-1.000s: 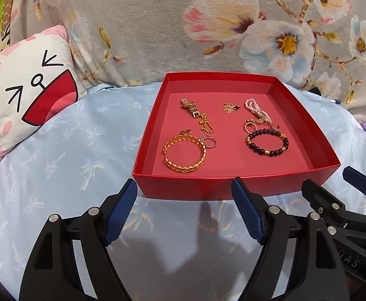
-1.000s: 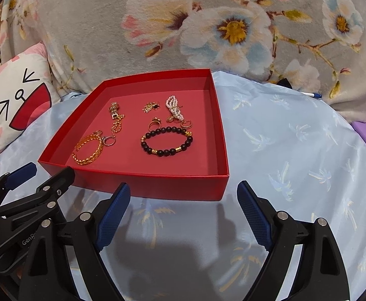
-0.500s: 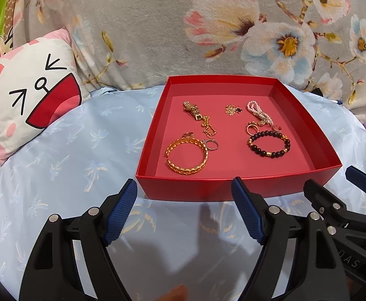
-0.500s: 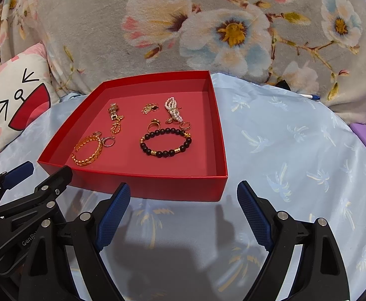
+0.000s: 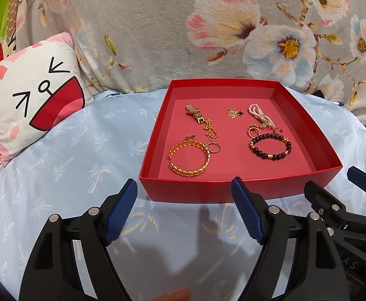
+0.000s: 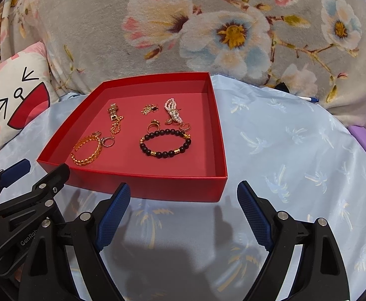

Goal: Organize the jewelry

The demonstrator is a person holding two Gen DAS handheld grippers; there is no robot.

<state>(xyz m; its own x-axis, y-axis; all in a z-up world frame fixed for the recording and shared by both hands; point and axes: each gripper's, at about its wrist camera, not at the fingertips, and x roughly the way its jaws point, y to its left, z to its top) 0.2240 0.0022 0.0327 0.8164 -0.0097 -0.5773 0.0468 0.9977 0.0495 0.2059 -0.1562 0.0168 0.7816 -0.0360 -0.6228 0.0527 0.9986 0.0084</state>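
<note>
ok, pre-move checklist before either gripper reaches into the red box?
1. Left gripper open and holding nothing: ok.
2. Right gripper open and holding nothing: ok.
3. Both short of the red box, nothing touched: ok.
4. Black bead bracelet lies apart from the gold bangle: ok.
5. Gold bangle free to lift alone: not ok, a silver ring lies against it and a gold chain ends there.
6. Pearl strand separable from the small gold pieces beside it: cannot tell, too small.
</note>
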